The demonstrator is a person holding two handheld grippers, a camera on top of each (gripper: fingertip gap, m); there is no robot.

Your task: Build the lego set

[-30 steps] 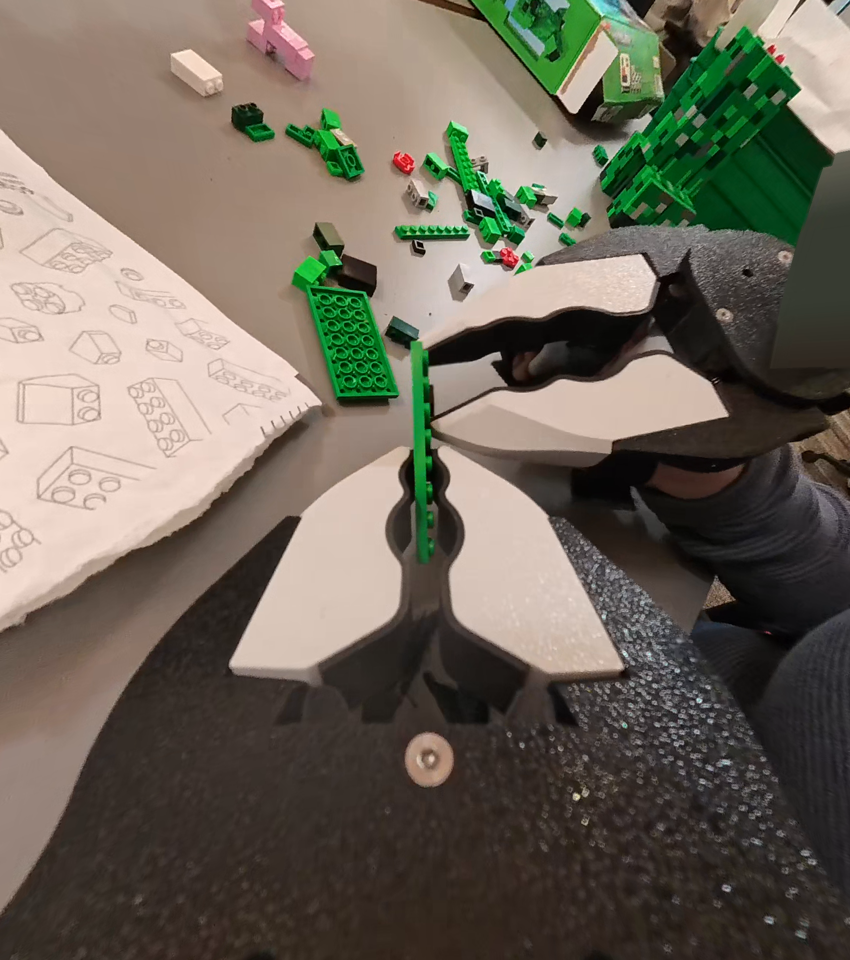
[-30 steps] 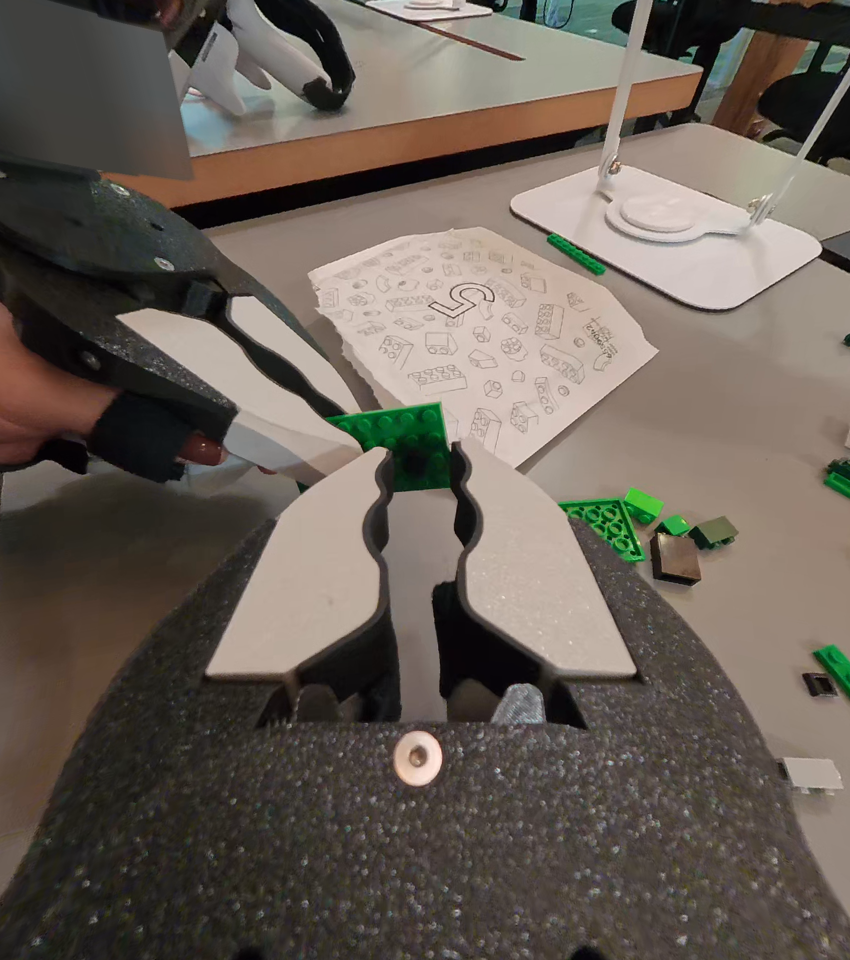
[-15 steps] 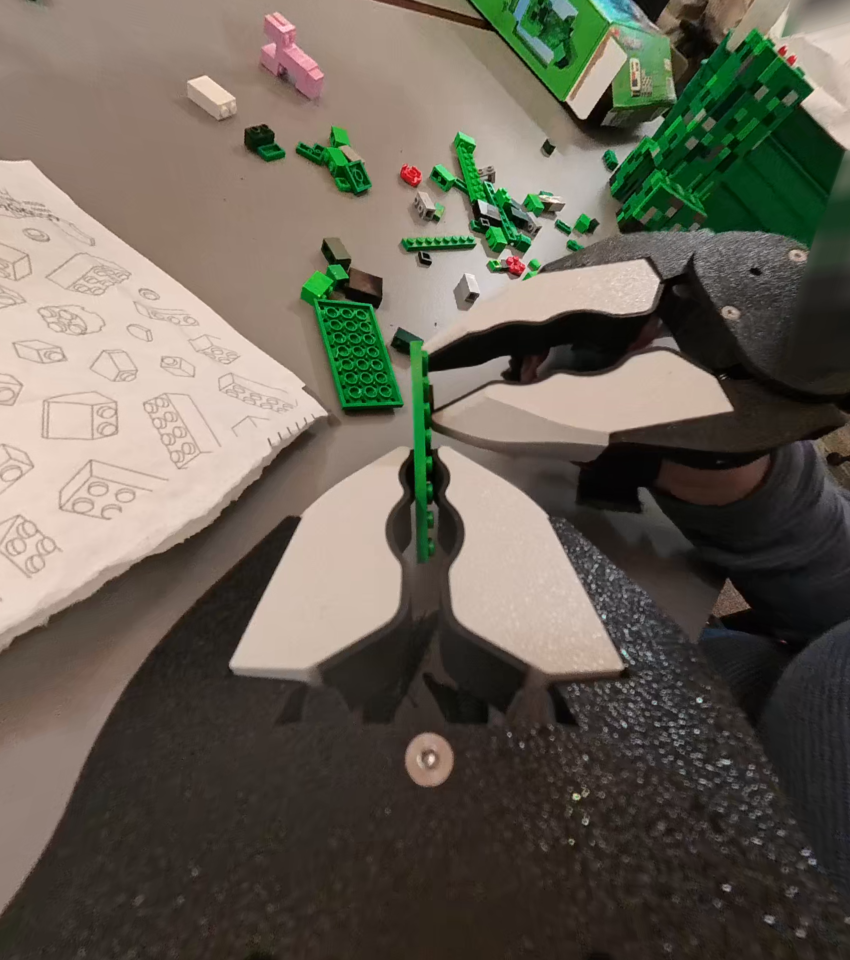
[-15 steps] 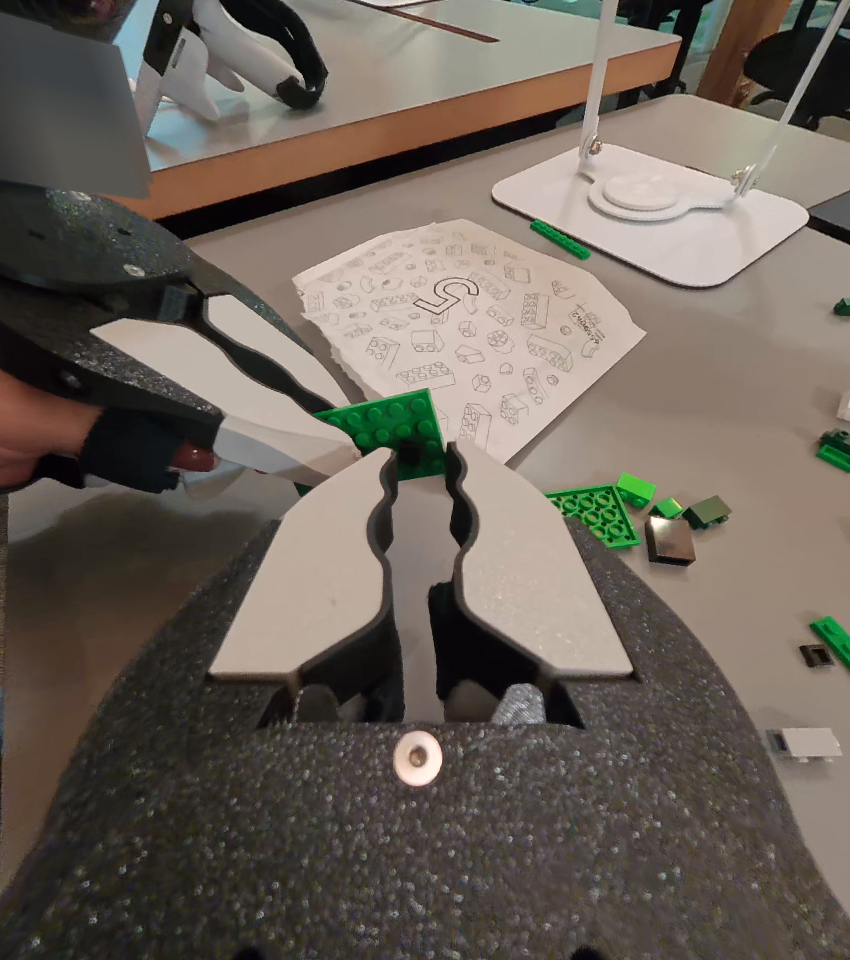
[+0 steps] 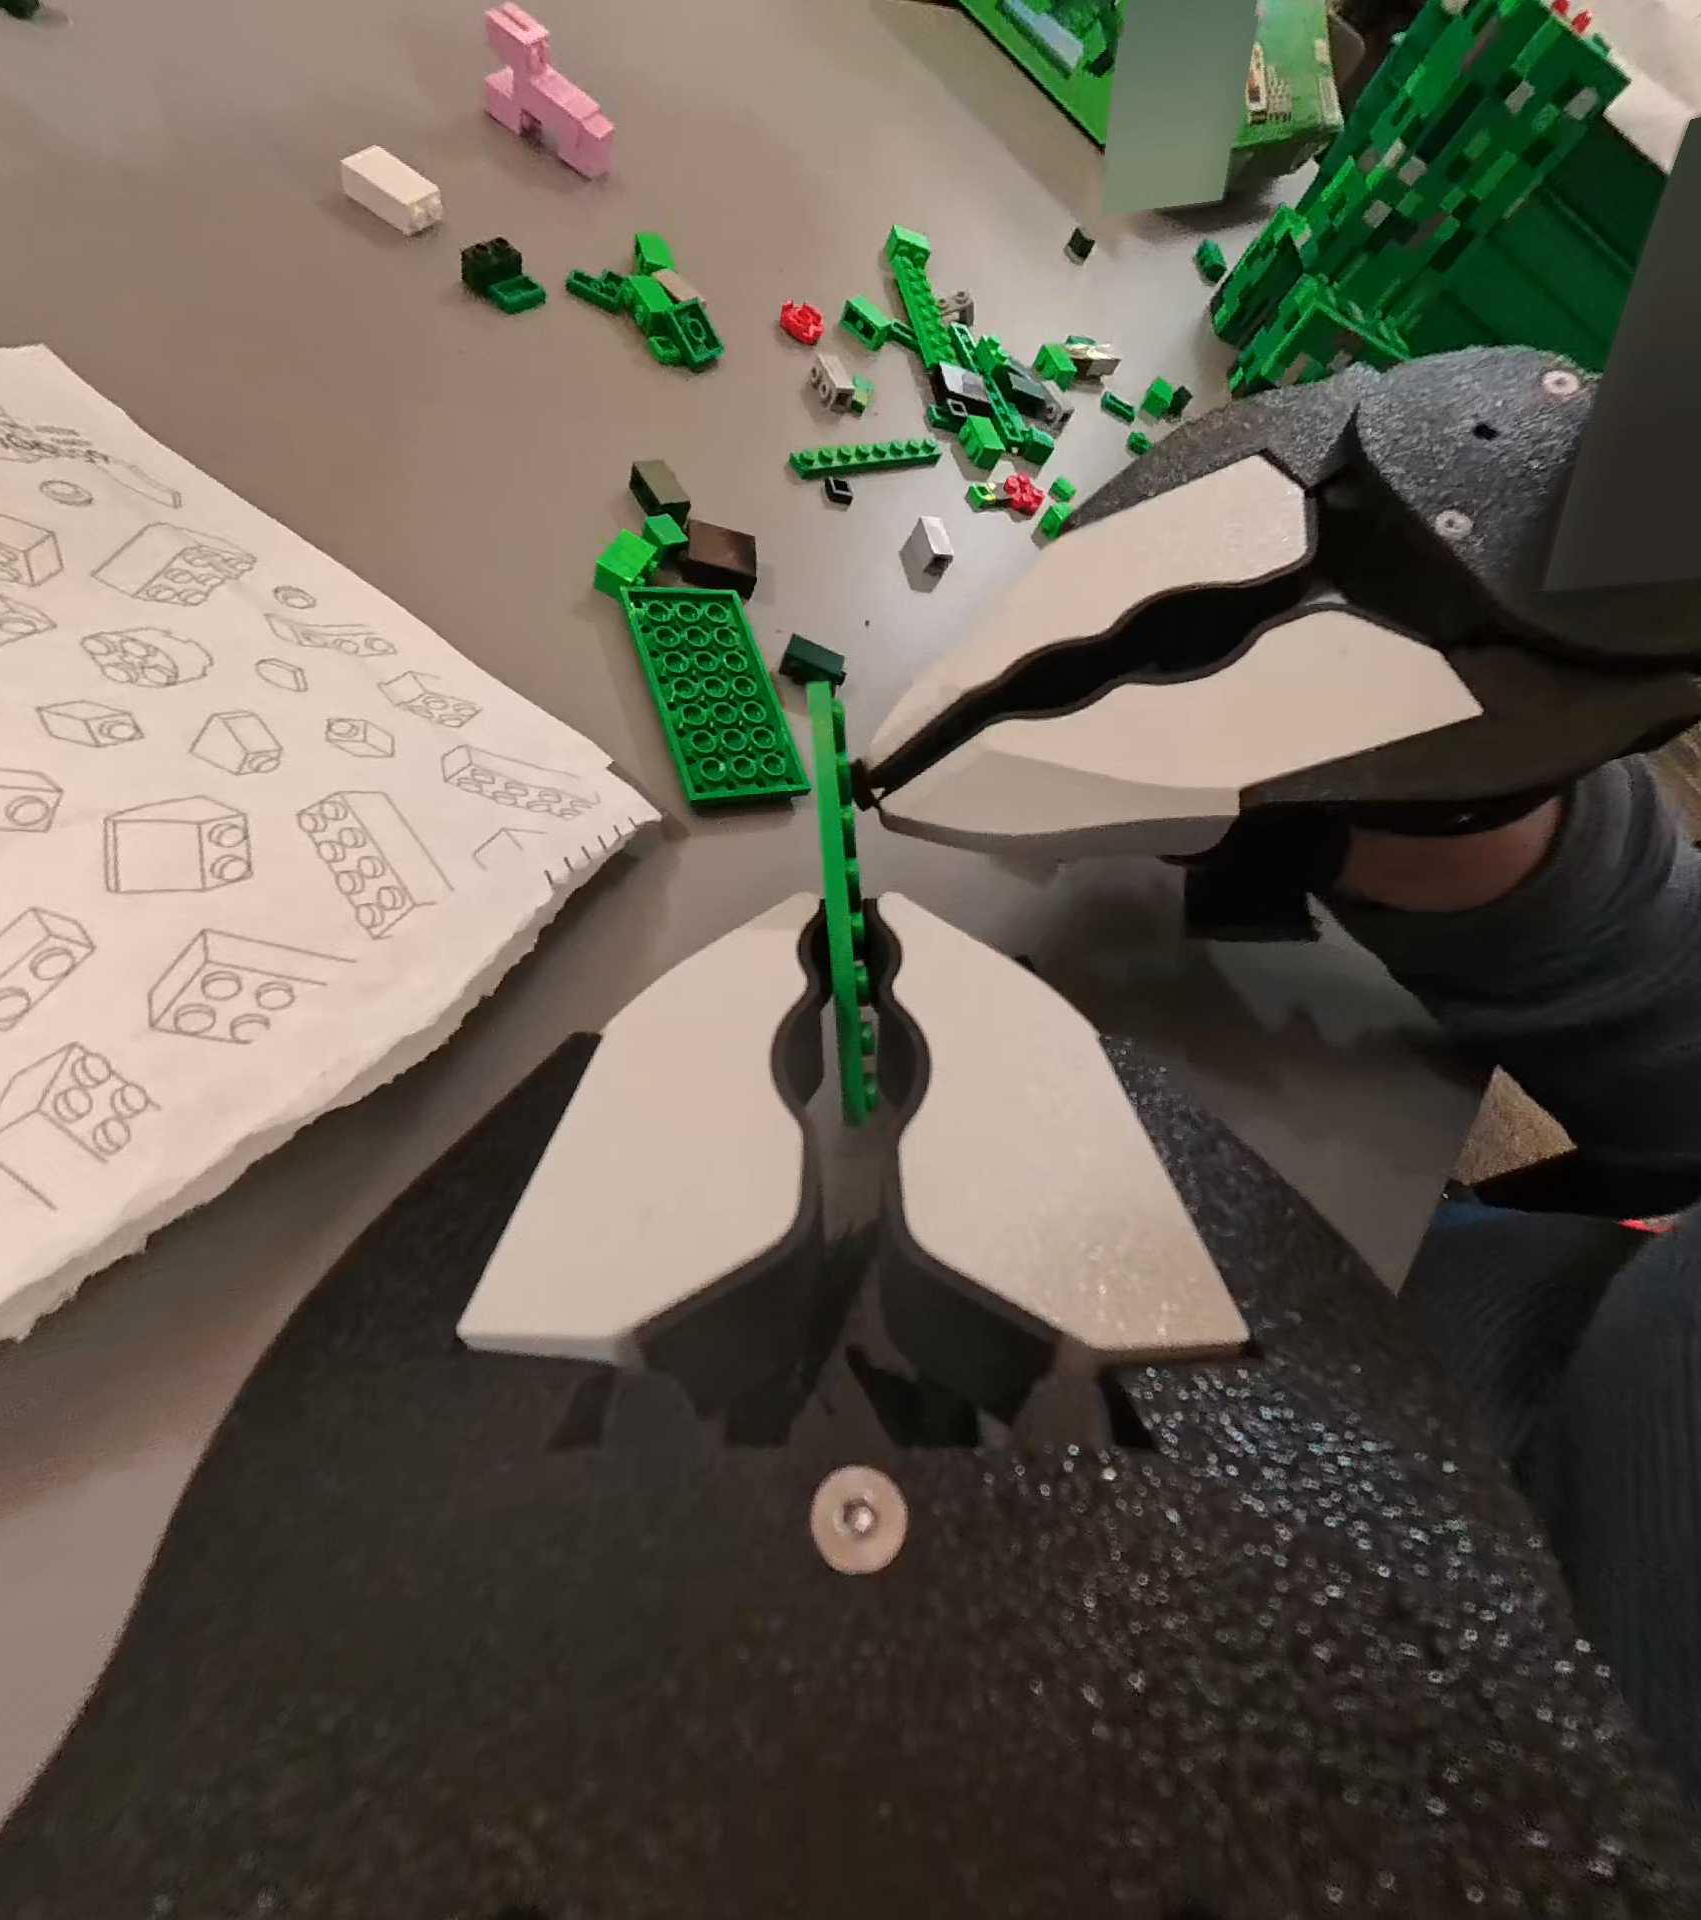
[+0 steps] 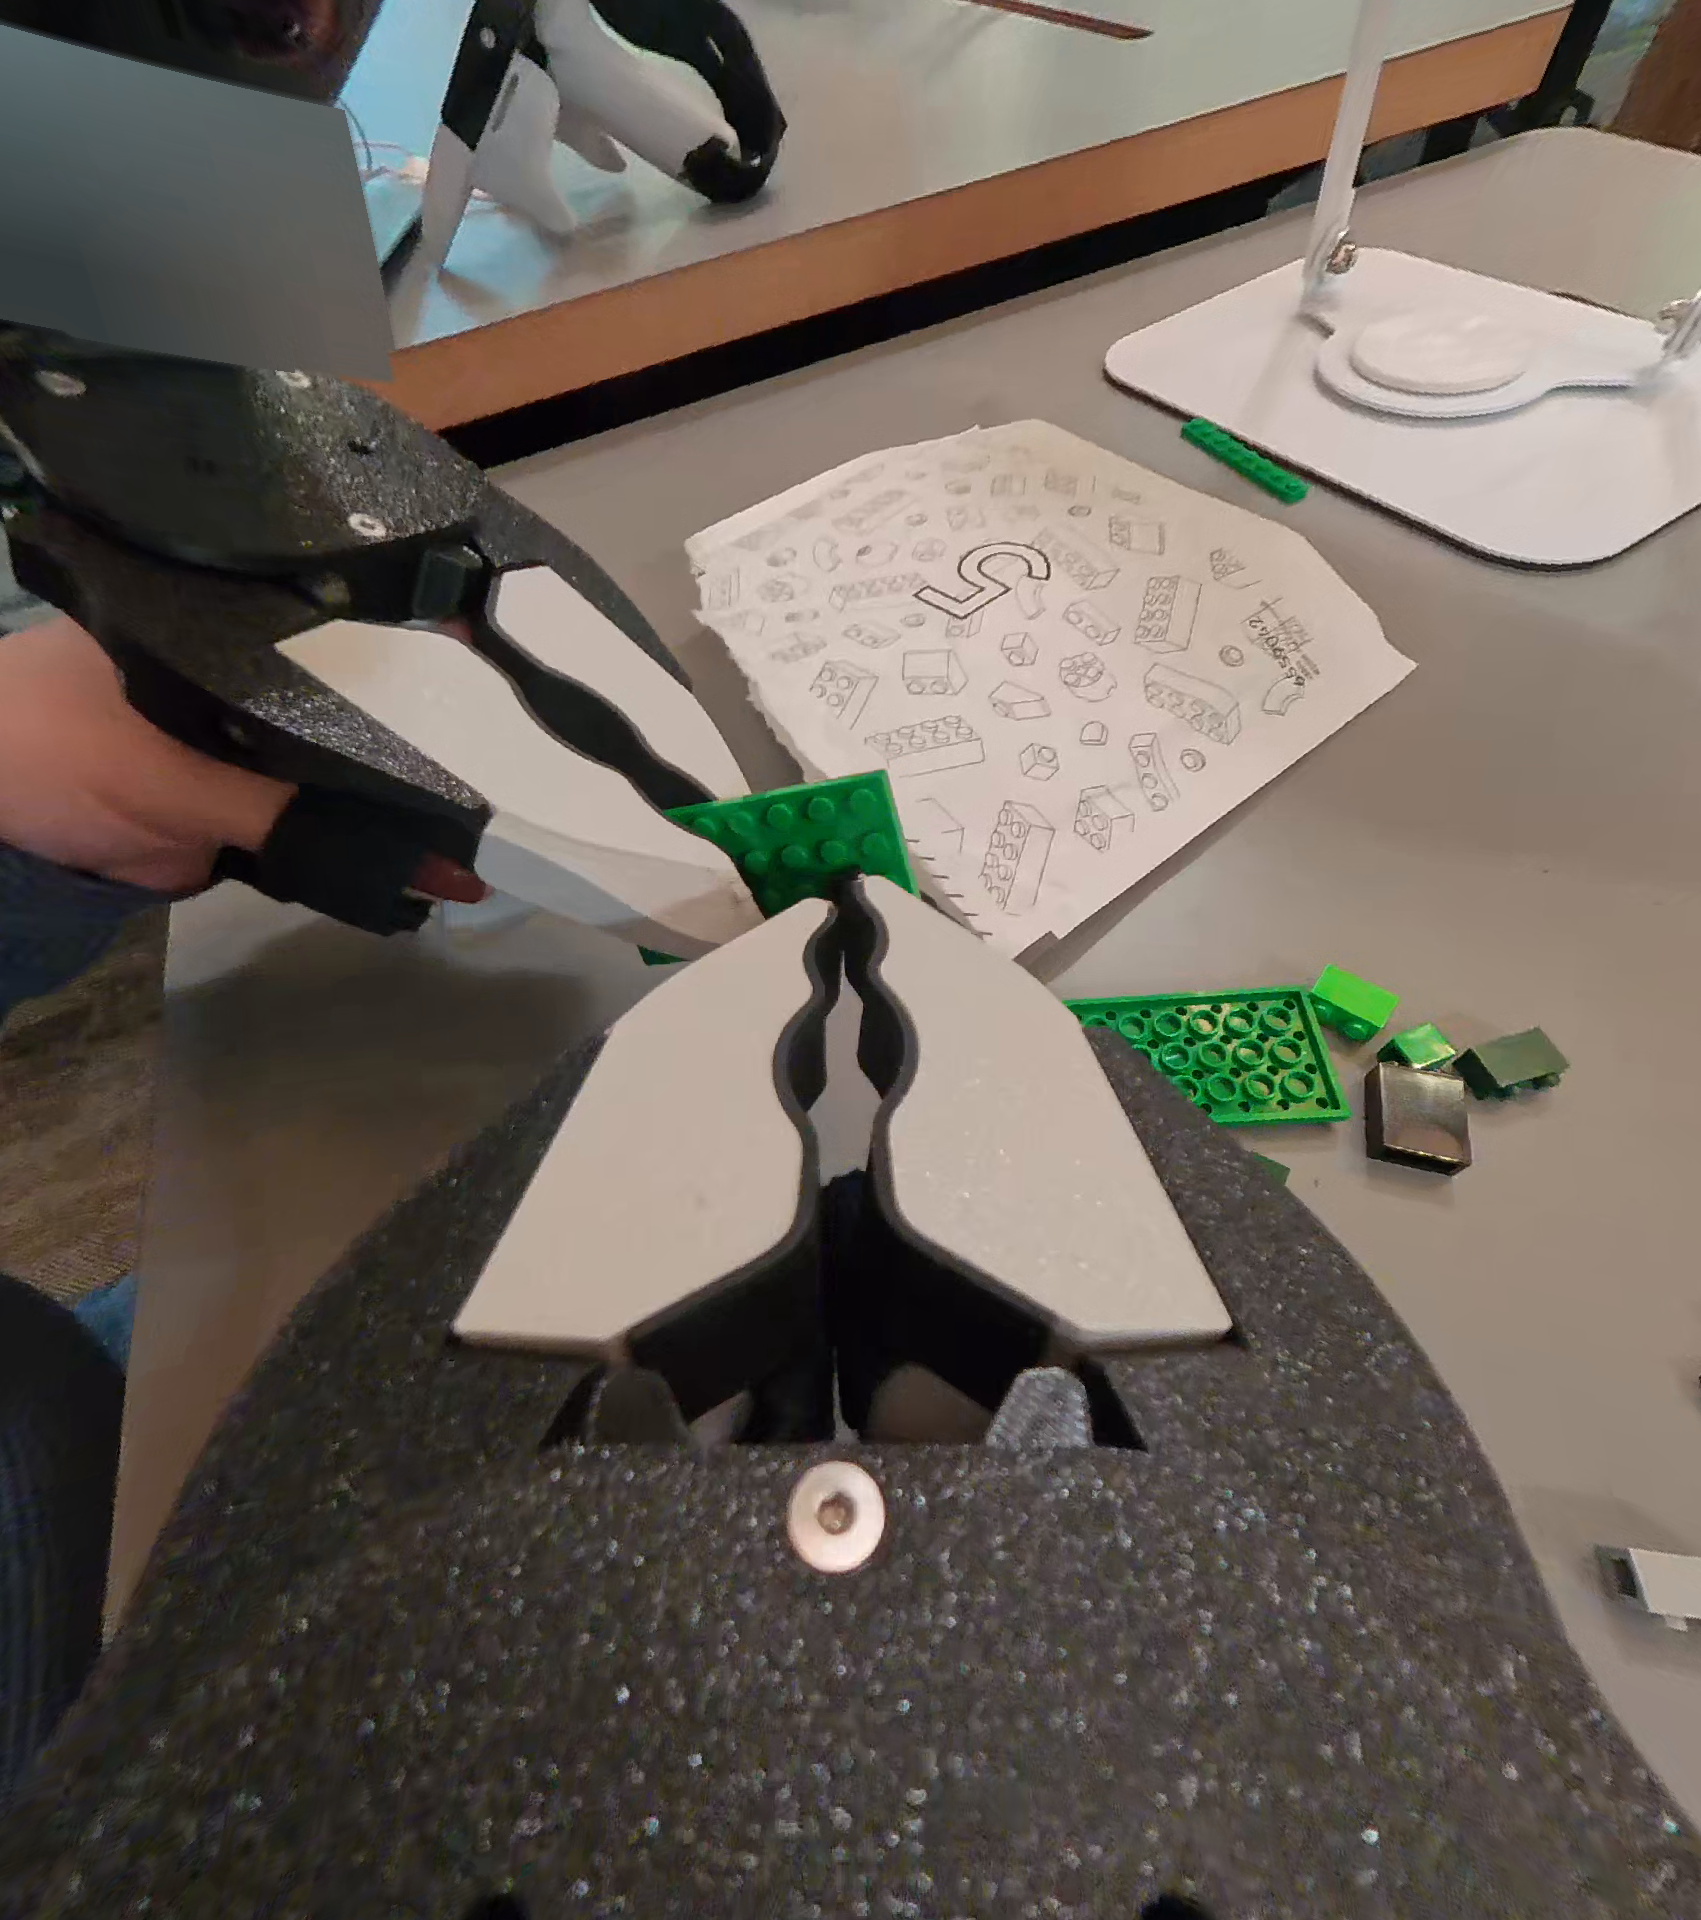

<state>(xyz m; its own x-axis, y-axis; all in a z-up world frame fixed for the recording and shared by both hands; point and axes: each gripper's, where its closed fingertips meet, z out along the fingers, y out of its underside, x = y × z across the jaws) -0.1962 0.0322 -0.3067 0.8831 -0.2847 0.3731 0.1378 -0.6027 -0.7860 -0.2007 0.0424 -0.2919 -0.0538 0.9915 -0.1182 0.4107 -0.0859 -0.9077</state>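
My left gripper (image 5: 841, 906) is shut on a green plate (image 5: 838, 883) and holds it on edge above the grey table. In the right wrist view the plate (image 6: 804, 831) shows its studded face, with the left gripper (image 6: 726, 896) coming in from the left. My right gripper (image 6: 851, 896) has its fingers closed on a small black piece (image 6: 853, 885) that sits against the plate's studded face. In the left wrist view the right gripper (image 5: 865, 800) comes in from the right, tips touching the plate.
A paper sheet with brick drawings (image 5: 150, 831) lies to the left. An upside-down green plate (image 5: 716, 707) and several loose pieces (image 5: 971, 384) lie beyond. A green built model (image 5: 1428, 208) and pink figure (image 5: 545, 94) stand farther off. A white stand base (image 6: 1448, 436) sits at the back. The tips of both grippers are at nearly the same place.
My right gripper was open around the small black piece on the plate and has now closed on it. The left gripper keeps hold of the green plate.
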